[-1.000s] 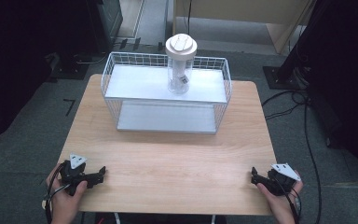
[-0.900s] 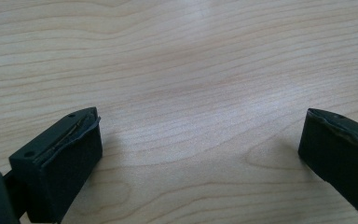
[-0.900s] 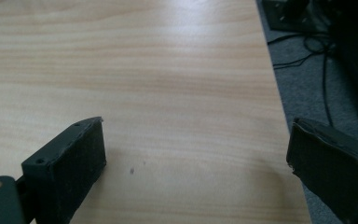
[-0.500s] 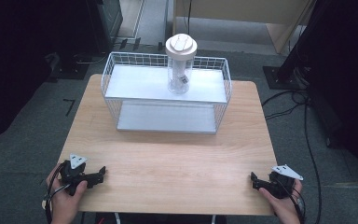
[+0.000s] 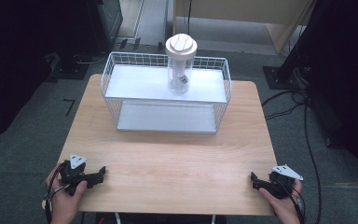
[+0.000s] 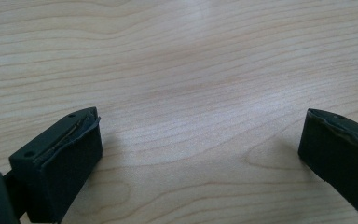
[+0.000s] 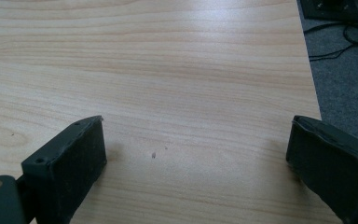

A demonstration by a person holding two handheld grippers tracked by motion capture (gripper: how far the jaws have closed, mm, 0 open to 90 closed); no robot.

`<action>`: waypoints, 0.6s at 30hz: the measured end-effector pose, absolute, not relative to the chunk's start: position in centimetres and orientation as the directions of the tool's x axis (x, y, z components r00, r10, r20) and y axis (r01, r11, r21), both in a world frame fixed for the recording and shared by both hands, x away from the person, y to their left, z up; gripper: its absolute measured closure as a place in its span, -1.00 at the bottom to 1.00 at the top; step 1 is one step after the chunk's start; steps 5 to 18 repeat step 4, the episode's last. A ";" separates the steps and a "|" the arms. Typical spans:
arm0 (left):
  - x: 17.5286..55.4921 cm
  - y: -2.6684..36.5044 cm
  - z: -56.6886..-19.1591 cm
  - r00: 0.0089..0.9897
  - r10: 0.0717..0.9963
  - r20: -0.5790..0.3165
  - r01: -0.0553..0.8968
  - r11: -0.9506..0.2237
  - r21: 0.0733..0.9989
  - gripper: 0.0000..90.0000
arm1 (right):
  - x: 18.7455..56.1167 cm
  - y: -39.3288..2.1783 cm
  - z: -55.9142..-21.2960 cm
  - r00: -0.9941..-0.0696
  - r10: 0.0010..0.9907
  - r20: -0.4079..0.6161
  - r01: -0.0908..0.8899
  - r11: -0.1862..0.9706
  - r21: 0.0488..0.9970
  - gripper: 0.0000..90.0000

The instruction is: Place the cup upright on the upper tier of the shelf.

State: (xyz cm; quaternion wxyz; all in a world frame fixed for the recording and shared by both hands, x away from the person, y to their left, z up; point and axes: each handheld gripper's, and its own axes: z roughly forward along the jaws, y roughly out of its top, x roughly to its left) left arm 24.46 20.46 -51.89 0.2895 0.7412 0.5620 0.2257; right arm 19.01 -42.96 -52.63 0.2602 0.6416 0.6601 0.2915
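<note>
1. High view: the left gripper (image 5: 100, 173) and the right gripper (image 5: 254, 179) are seen at the near corners of the wooden table (image 5: 177, 154), each held in a hand, well apart from each other.
2. In the left gripper view the 2 black jaws are spread wide over bare wood, with nothing between them; the same is seen in the right gripper view, where the table's edge and grey floor (image 7: 345, 60) lie past the right-hand jaw.
3. Farther back, a white wire basket (image 5: 164, 126) with 2 shelf levels is set across the far half of the table.
4. A clear jar (image 5: 180, 70) is stood upright on the basket's upper shelf, near its middle, well apart from both grippers.
5. The jar is topped by a broad white lid (image 5: 181, 45), wider than its body; a small dark label or object is seen through the wall, too small to identify.
6. Nothing is judged to be done yet: the jar is untouched, and the reach, grasp and handling are all left.
</note>
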 end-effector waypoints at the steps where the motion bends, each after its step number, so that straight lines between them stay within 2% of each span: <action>1: 24.5 20.5 -51.9 0.267 0.964 0.011 0.702 -0.202 0.683 -1.00 | 19.0 -43.0 -52.6 -0.042 0.999 0.030 0.696 0.008 0.718 -0.90; 18: 24.5 20.5 -51.9 0.267 0.964 0.011 0.702 -0.202 0.683 -1.00 | 19.0 -43.0 -52.6 -0.043 0.999 0.030 0.696 0.009 0.718 -0.90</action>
